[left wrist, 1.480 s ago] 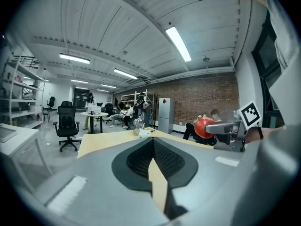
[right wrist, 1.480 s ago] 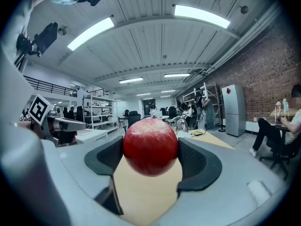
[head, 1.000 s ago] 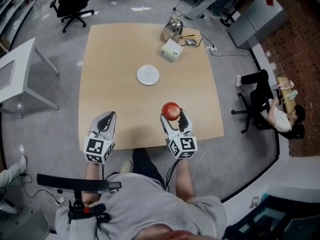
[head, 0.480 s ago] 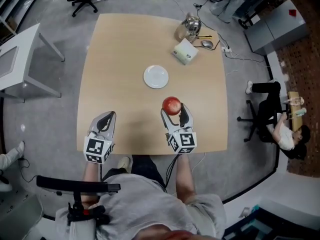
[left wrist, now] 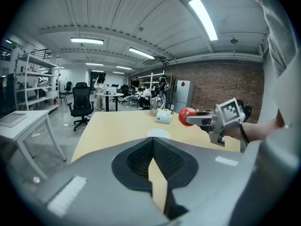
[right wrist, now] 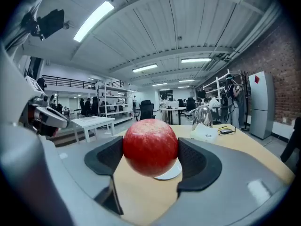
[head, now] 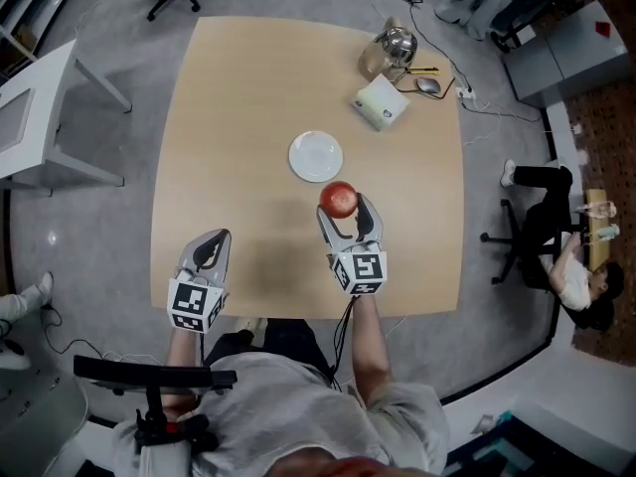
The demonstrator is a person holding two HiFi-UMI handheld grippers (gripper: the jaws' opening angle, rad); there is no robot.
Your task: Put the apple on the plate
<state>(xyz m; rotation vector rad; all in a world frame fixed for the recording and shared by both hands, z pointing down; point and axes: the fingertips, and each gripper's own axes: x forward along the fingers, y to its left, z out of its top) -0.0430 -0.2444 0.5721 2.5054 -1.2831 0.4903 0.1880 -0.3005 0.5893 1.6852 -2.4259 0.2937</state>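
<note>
My right gripper (head: 341,203) is shut on a red apple (head: 339,198), held above the wooden table (head: 219,97) just short of the white plate (head: 316,156). In the right gripper view the apple (right wrist: 150,146) fills the gap between both pads, with the plate (right wrist: 170,171) showing under and behind it. My left gripper (head: 208,249) hangs near the table's front left edge, its jaws closed together with nothing held. The left gripper view shows the apple (left wrist: 186,116) off to the right and the plate (left wrist: 158,133) ahead.
A white box (head: 381,102), a shiny metal pot (head: 395,46) and a mouse (head: 428,84) sit at the table's far right corner. A white side table (head: 35,117) stands left. A person sits on a chair (head: 542,217) at the right.
My right gripper has carried the apple forward toward the plate. The left gripper has stayed near the front edge.
</note>
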